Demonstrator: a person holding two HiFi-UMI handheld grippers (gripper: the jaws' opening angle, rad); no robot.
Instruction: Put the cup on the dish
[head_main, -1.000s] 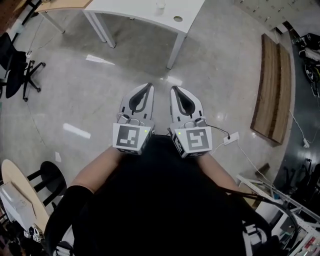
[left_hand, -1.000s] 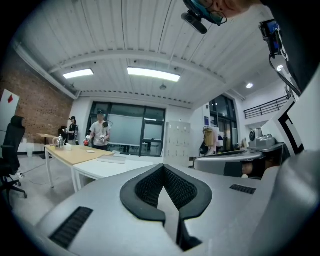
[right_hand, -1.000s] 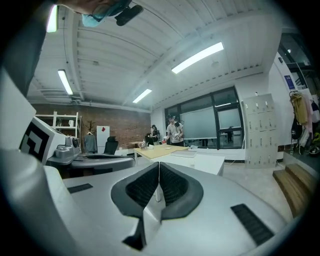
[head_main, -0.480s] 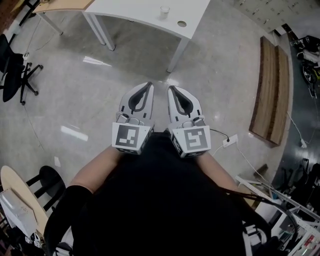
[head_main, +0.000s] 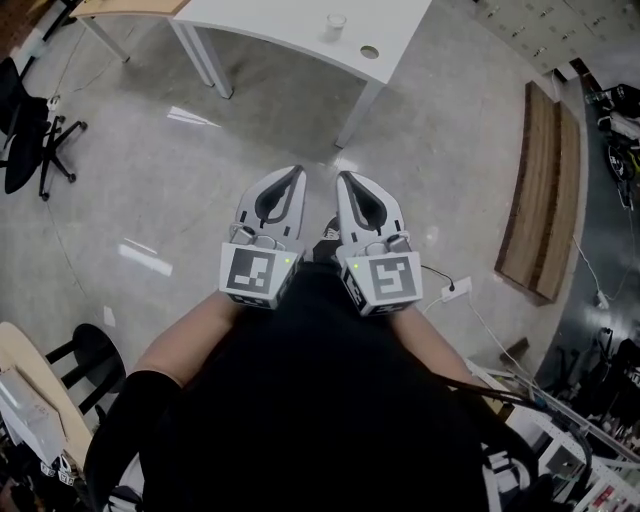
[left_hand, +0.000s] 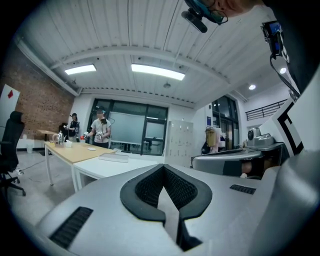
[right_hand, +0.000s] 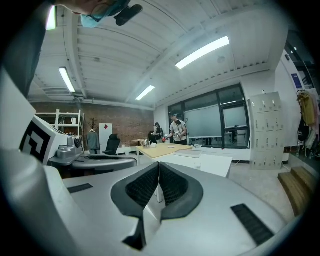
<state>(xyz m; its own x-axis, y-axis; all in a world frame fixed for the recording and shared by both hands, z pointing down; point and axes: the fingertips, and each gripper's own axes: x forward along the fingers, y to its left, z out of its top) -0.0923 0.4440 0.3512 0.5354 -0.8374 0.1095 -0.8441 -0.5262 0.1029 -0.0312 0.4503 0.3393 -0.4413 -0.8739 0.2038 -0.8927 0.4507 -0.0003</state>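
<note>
Room: grey polished floor (head_main: 150, 190) of an open office, viewed from above; neither task item was within reach.
Chair: black office chair (head_main: 25, 120) stood at 10 o'clock, well apart from the work.
Table: white table (head_main: 270, 25) lay at 12 o'clock and carried both task items.
Left gripper: left gripper (head_main: 297, 172) was held before the torso, jaws together, nothing between them.
Cup: cup (head_main: 336, 20) stood upright on the table; small, pale, seemingly clear.
Handling: judged light, rigid, smooth-walled and possibly breakable; best taken across the side wall at mid-height with a moderate squeeze.
Right gripper: right gripper (head_main: 345, 178) sat just beside the left, jaws likewise closed and empty.
Dish: dish (head_main: 370, 51) lay at 4 o'clock of the cup, near but apart, unoccupied.
Bench: wooden bench (head_main: 545, 190) at 3 o'clock, not involved.
</note>
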